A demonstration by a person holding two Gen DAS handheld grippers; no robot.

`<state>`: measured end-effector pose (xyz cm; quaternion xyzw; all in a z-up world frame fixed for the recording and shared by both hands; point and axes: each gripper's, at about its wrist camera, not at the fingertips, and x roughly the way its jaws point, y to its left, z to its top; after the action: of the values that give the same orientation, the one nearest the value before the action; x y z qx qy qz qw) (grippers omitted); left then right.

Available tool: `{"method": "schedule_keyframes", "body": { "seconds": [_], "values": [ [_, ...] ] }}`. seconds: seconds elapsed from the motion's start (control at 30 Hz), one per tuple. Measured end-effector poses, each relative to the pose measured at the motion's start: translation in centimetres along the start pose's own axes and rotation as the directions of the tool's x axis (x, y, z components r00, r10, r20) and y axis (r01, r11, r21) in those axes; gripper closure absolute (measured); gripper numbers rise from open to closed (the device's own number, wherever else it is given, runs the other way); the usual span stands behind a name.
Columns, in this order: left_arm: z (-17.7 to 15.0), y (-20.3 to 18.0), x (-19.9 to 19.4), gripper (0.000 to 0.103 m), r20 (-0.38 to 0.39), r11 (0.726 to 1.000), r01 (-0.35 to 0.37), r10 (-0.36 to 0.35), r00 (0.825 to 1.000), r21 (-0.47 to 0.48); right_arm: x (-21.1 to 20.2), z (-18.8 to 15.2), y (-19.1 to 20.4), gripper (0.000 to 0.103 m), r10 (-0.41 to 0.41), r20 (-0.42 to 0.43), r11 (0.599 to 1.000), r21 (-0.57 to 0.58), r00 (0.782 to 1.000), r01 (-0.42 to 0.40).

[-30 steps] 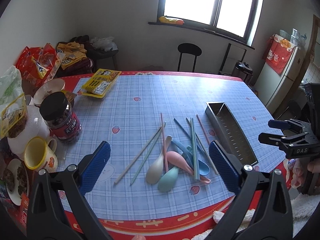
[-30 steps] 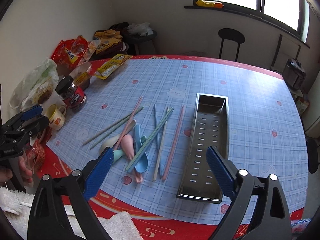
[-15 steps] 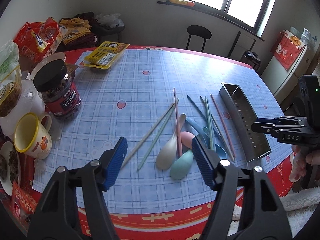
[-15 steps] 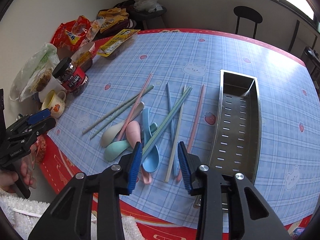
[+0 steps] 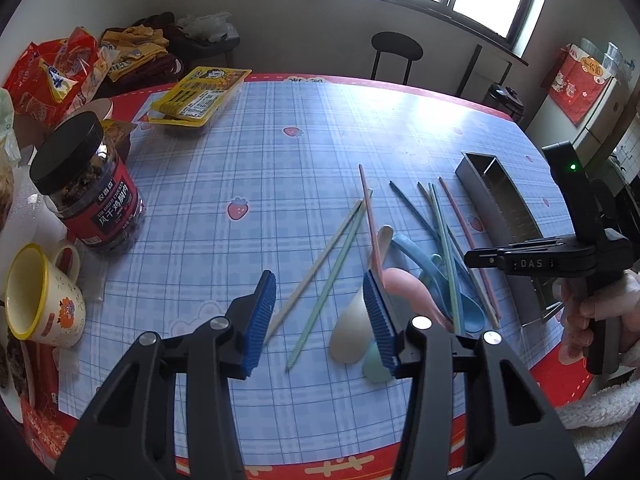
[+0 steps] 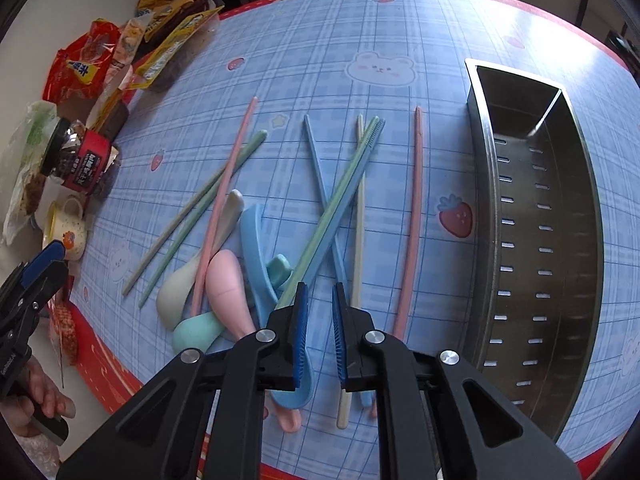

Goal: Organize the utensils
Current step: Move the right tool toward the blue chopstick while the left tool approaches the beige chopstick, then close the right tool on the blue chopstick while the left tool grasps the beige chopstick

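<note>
— Fingers on the right gripper [image 6: 320, 312] are closing, nearly together, nothing pinched yet; chopsticks [image 6: 340, 200] lie crossed below.
— Left gripper [image 5: 320, 312] is closing too, empty, over the beige spoon [image 5: 352, 328].
— Only the right view shows inside the steel tray [image 6: 540, 220], far right.

Home dining room, tablecloth-covered table [image 5: 320, 128], stool [image 5: 396, 46], fridge [image 5: 600, 108]

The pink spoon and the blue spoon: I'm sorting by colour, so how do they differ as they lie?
The pink spoon lies bowl-down, its rounded back showing; the blue spoon is longer. The pink spoon has a pink chopstick along its left side, while green chopsticks cross over the blue spoon. Both lie in one pile on the checked tablecloth, outside the metal tray.
</note>
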<state>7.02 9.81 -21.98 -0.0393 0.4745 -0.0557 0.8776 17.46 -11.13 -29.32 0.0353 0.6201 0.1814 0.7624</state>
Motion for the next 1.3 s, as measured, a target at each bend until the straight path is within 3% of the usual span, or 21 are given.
{"method": "schedule_keyframes", "body": {
  "seconds": [0.43, 0.63, 0.83, 1.07, 1.3],
  "values": [
    [-1.0, 1.7, 3.0, 0.059, -0.073, 0.997, 0.041, -0.046, 0.996, -0.070, 1.2, 0.7, -0.7, 0.091, 0.043, -0.011, 0.995, 0.086, 0.999, -0.042],
    [-1.2, 0.7, 3.5, 0.059, -0.086, 0.996, 0.060, -0.066, 0.994, -0.064, 0.8, 0.4, 1.1, 0.091, 0.104, -0.015, 0.994, 0.029, 0.994, -0.104],
    [-1.5, 0.1, 3.5, 0.059, -0.091, 0.995, 0.078, -0.084, 0.992, -0.067, 1.1, 0.3, 3.4, 0.087, 0.062, -0.010, 0.994, -0.086, 0.998, -0.062],
    [-2.1, 0.4, 3.3, 0.059, -0.092, 0.995, 0.069, -0.076, 0.993, -0.073, 0.3, 0.2, 2.4, 0.087, 0.003, 0.047, 0.999, -0.053, 0.999, -0.001],
    [-1.3, 1.5, 4.1, 0.059, -0.079, 0.999, 0.047, -0.048, 0.996, -0.022, 1.1, 0.5, -0.2, 0.087, -0.020, 0.034, 0.999, 0.052, 0.999, 0.018]
  ]
}}
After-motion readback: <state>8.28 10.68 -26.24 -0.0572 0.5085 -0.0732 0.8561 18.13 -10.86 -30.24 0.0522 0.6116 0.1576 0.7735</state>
